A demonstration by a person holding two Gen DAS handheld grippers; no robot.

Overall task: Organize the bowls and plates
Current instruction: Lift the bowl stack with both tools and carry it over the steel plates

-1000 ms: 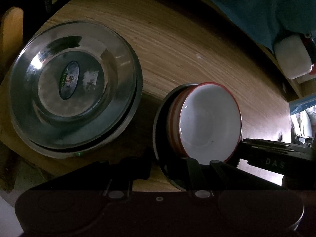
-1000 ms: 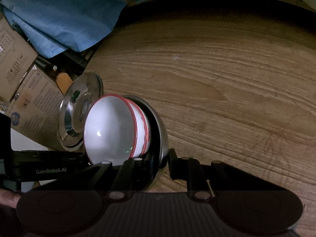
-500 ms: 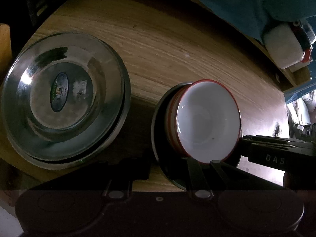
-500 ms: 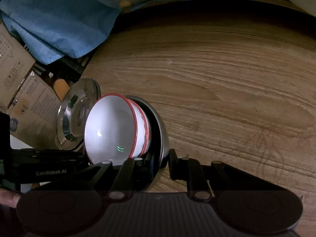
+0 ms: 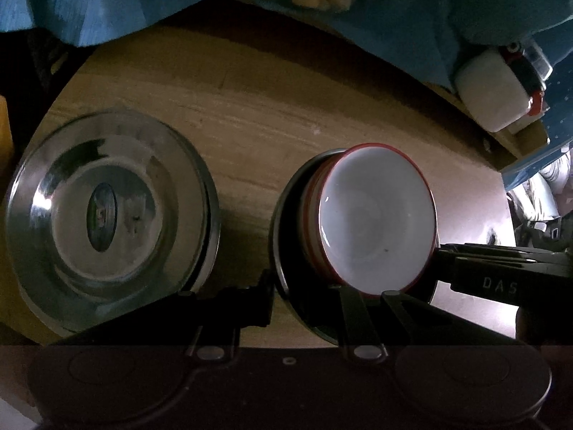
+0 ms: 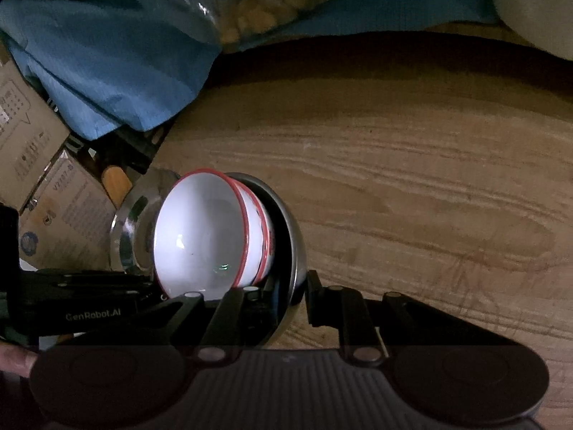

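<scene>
Steel plate [image 5: 286, 236] with nested bowls [image 5: 376, 218]: both jaws clamped on rim.

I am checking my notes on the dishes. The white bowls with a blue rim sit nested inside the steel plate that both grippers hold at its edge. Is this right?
Not quite: the rim of the white bowls is red, not blue, as the left wrist view shows. The rest stands: they sit nested inside the steel plate, which the left gripper and the right gripper hold at its edge.
</scene>
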